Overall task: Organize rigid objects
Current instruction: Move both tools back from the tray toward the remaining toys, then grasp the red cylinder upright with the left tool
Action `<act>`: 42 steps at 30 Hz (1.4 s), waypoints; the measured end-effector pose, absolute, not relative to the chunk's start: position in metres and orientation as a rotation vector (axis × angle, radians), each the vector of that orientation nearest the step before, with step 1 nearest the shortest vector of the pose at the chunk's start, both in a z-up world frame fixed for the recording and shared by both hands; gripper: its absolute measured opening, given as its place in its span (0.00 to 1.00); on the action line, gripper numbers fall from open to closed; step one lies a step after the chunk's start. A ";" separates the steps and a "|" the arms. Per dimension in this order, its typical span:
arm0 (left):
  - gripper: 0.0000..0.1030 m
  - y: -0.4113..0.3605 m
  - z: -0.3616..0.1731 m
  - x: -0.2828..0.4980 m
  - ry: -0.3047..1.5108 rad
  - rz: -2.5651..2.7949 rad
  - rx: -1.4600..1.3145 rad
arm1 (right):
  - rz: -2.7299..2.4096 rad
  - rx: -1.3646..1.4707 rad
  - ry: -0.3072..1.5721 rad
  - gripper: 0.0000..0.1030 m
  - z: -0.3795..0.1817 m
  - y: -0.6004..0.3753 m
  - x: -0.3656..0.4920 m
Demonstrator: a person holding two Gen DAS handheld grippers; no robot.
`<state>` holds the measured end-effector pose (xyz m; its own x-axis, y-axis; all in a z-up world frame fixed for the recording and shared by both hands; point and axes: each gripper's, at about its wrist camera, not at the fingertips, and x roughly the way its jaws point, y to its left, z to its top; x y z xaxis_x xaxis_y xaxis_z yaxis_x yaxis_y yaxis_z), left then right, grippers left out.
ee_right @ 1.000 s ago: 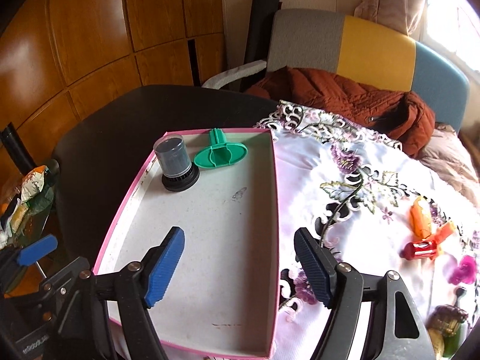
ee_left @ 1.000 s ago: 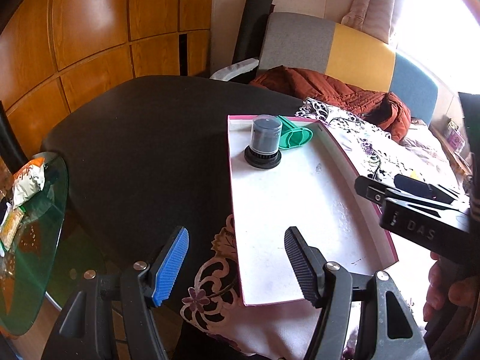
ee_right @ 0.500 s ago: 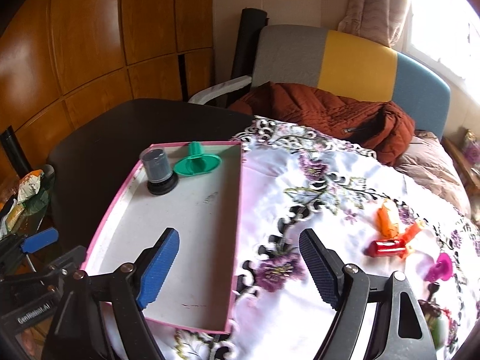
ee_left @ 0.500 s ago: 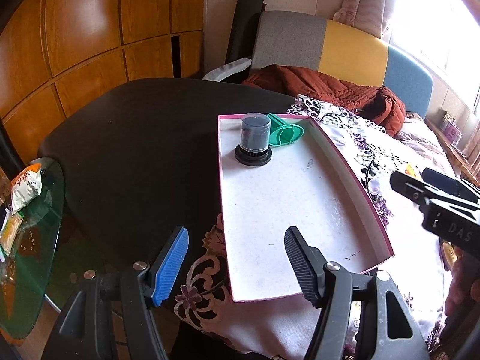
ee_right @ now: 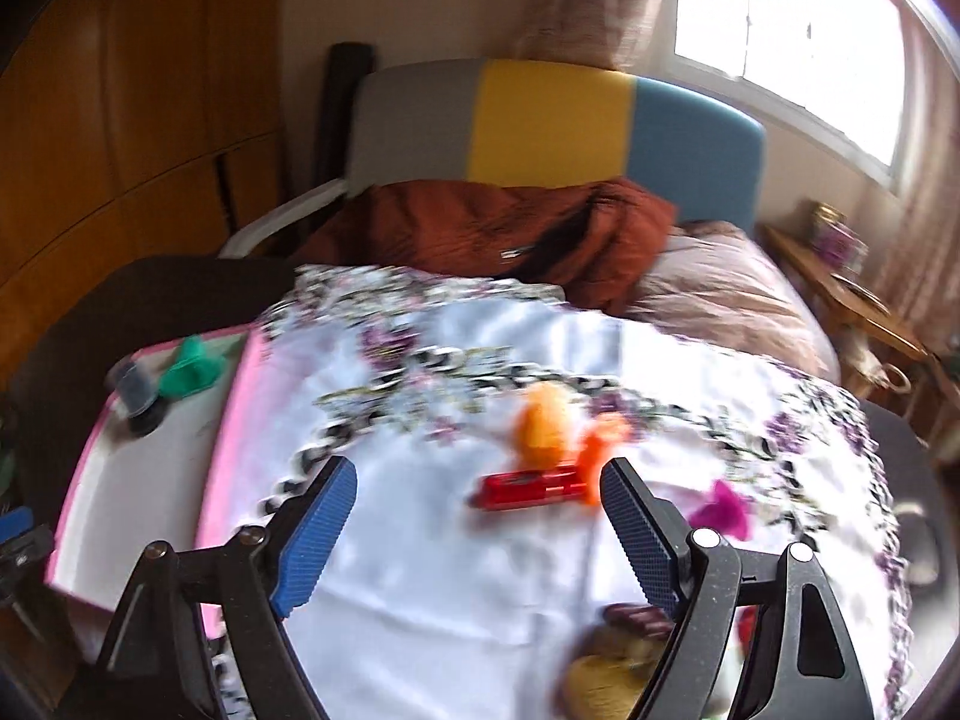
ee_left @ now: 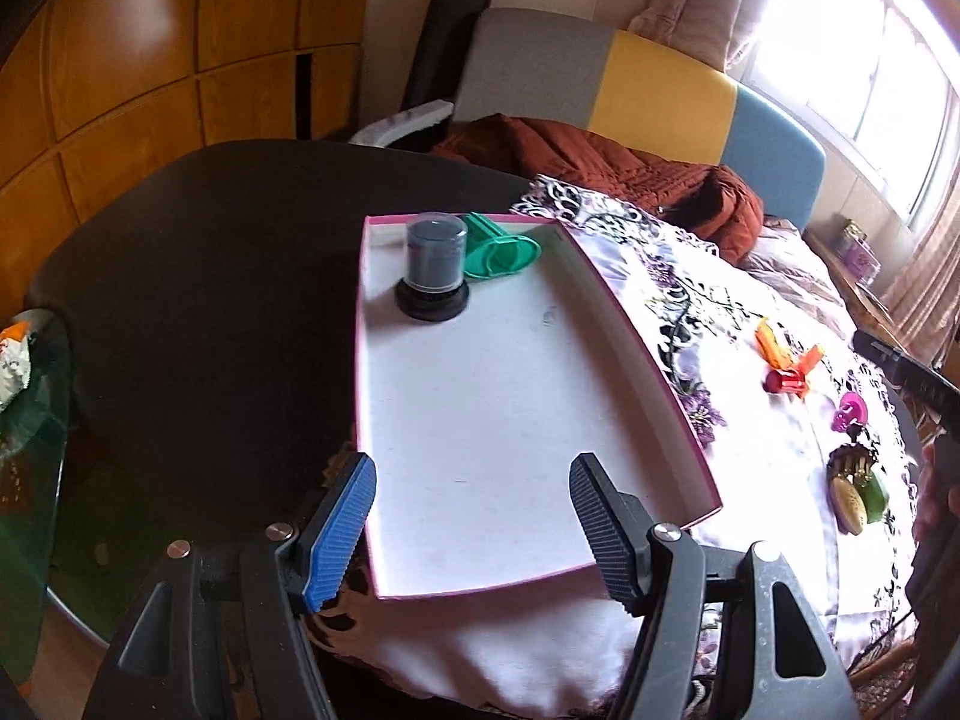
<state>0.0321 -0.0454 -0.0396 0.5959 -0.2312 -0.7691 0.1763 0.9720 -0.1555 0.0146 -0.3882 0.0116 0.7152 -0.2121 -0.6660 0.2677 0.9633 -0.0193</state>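
A pink-rimmed white tray (ee_left: pixel 636 336) lies on the table and holds a grey cylinder on a black base (ee_left: pixel 433 271) and a green plastic piece (ee_left: pixel 501 249) at its far end. My left gripper (ee_left: pixel 471 531) is open and empty over the tray's near edge. My right gripper (ee_right: pixel 480 531) is open and empty above the floral cloth, with a red piece (ee_right: pixel 528 489), an orange piece (ee_right: pixel 543 426) and a magenta piece (ee_right: pixel 723 507) just ahead. The right wrist view is blurred. The tray (ee_right: pixel 228 420) sits at its left.
A white floral cloth (ee_left: pixel 774 438) covers the right of the black round table (ee_left: pixel 198 276). A brown and yellow-green cluster (ee_left: pixel 852 489) lies near the cloth's right edge. A sofa with a rust blanket (ee_left: pixel 600 162) stands behind. A glass side table (ee_left: pixel 30 480) is at left.
My right gripper has swung right, from over the tray to over the small coloured pieces on the cloth. My left gripper has shifted a little, and more of the cloth shows.
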 end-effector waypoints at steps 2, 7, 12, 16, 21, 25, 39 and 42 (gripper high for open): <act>0.66 -0.053 -0.037 0.034 0.904 -0.251 -0.052 | -0.344 0.138 0.709 0.84 0.014 -0.423 0.010; 0.72 -0.095 -0.029 0.035 0.885 -0.354 0.051 | -0.555 0.275 0.672 0.86 0.004 -0.501 -0.008; 0.76 -0.148 -0.024 0.034 0.846 -0.464 0.160 | -0.655 0.476 0.717 0.86 -0.020 -0.549 -0.024; 0.80 -0.191 -0.030 0.045 0.875 -0.584 0.196 | -0.654 0.537 0.702 0.86 -0.022 -0.553 -0.029; 0.84 -0.250 -0.038 0.062 0.925 -0.660 0.232 | -0.630 0.561 0.700 0.87 -0.021 -0.552 -0.029; 0.85 -0.292 -0.044 0.072 0.922 -0.693 0.303 | -0.615 0.563 0.708 0.87 -0.022 -0.552 -0.027; 0.70 -0.395 -0.081 0.109 0.958 -0.788 0.463 | -0.576 0.597 0.714 0.88 -0.023 -0.554 -0.023; 0.65 -0.411 -0.091 0.115 0.974 -0.798 0.484 | -0.571 0.599 0.718 0.88 -0.024 -0.554 -0.022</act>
